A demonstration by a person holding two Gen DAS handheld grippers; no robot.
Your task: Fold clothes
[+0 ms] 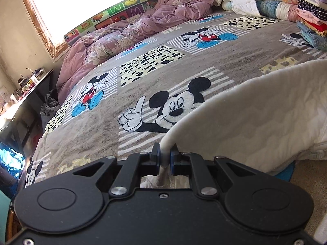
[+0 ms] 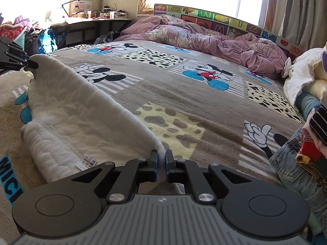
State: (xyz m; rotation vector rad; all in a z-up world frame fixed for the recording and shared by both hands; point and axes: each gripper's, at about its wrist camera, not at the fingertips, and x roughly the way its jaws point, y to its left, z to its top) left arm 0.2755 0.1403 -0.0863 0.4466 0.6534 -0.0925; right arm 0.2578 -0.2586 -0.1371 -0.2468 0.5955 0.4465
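A white quilted garment (image 1: 265, 118) (image 2: 81, 118) lies on the cartoon-mouse bedspread (image 1: 163, 77) (image 2: 194, 106), its upper edge lifted off the bed. My left gripper (image 1: 164, 156) is shut on one corner of that edge; it also shows at the far left of the right wrist view as the left gripper (image 2: 33, 65). My right gripper (image 2: 161, 159) is shut on the other corner of the edge. The fabric hangs taut between them, folded over onto itself. A care label (image 2: 89, 161) shows near the garment's lower hem.
A rumpled mauve duvet (image 1: 126, 34) (image 2: 204, 36) lies along the alphabet-print headboard (image 2: 224, 18). A stack of folded clothes (image 1: 312, 14) stands at the right, with jeans (image 2: 296, 163) beside it. White quilts (image 2: 300, 75) pile at the far right. A cluttered desk (image 2: 92, 22) stands beyond the bed.
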